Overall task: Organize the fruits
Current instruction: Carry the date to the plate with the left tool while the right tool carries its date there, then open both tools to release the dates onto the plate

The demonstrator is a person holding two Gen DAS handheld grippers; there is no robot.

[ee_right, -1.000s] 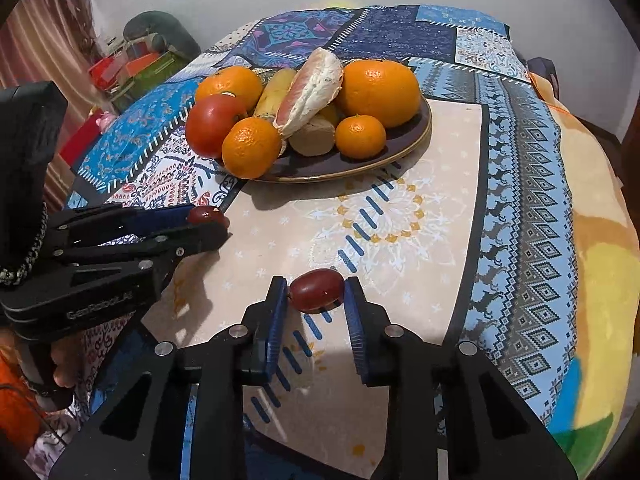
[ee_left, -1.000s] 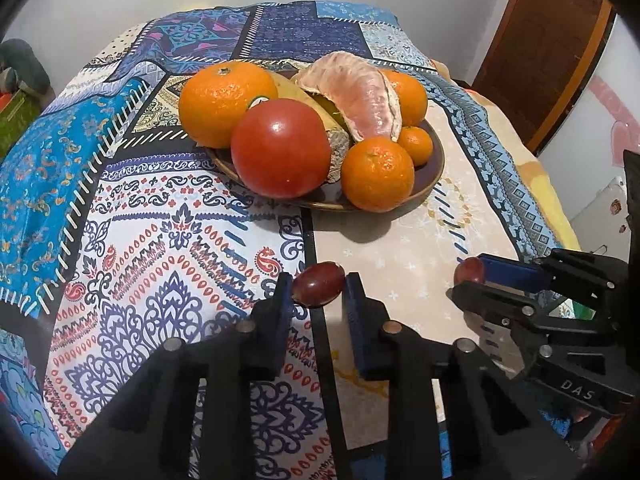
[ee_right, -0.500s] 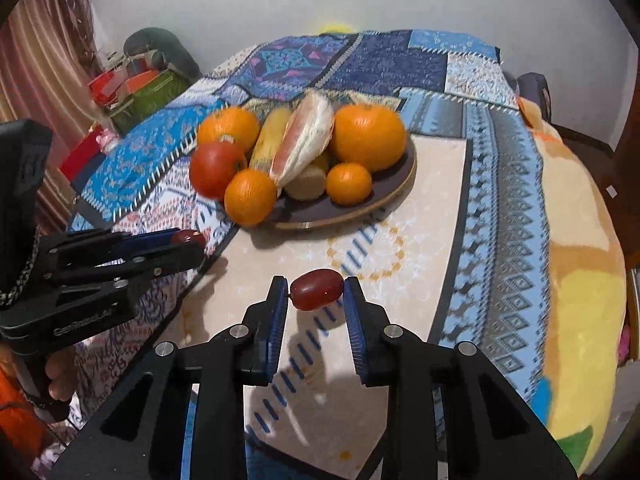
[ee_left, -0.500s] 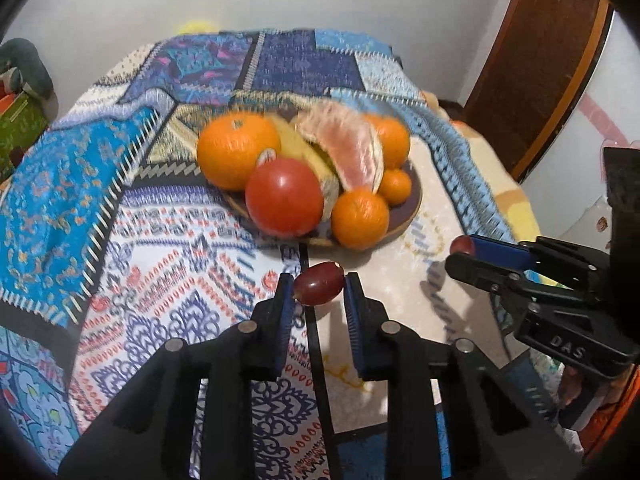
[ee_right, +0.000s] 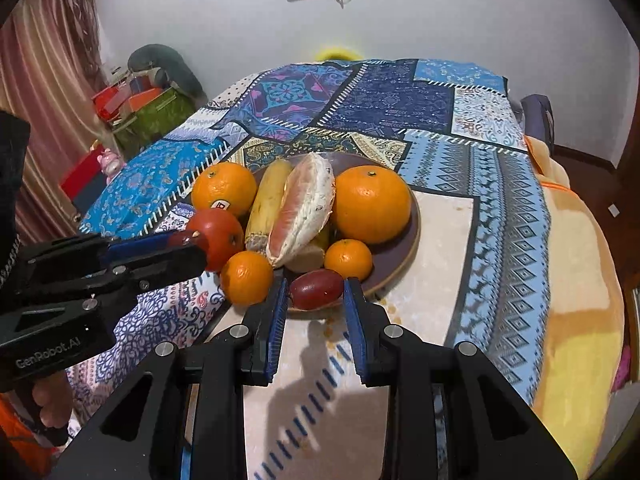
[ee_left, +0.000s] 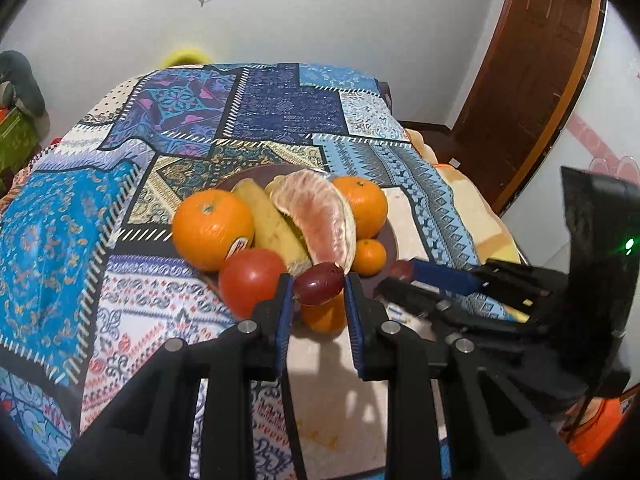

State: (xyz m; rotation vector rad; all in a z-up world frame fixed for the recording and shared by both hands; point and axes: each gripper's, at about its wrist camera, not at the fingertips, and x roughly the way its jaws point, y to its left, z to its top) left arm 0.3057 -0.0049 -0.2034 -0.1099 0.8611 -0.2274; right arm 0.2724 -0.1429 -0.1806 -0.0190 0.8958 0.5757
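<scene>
— Left wrist view: what's the left gripper (ee_left: 319, 286) holding?
— A red grape (ee_left: 319, 282), pinched before the plate (ee_left: 390, 236).
— And the right gripper (ee_right: 316, 291)?
— Its fingers clamp another grape (ee_right: 317, 289) at the plate's near rim.

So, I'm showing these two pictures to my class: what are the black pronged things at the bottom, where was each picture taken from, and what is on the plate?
No robot here: a person holds a two-finger claw in each hand, and a fisheye camera on each claw looks forward along its fingers. One picture comes from the left claw, the other from the right claw. Each claw also shows at the side of the other's picture. Each is shut on a red grape: the left grape and the right grape.

Ahead, on a patterned blue cloth, is a dark plate of fruit: two big oranges, three small mandarins, a tomato, bananas and a peeled pomelo segment. The grapes are held near the plate's near rim.
</scene>
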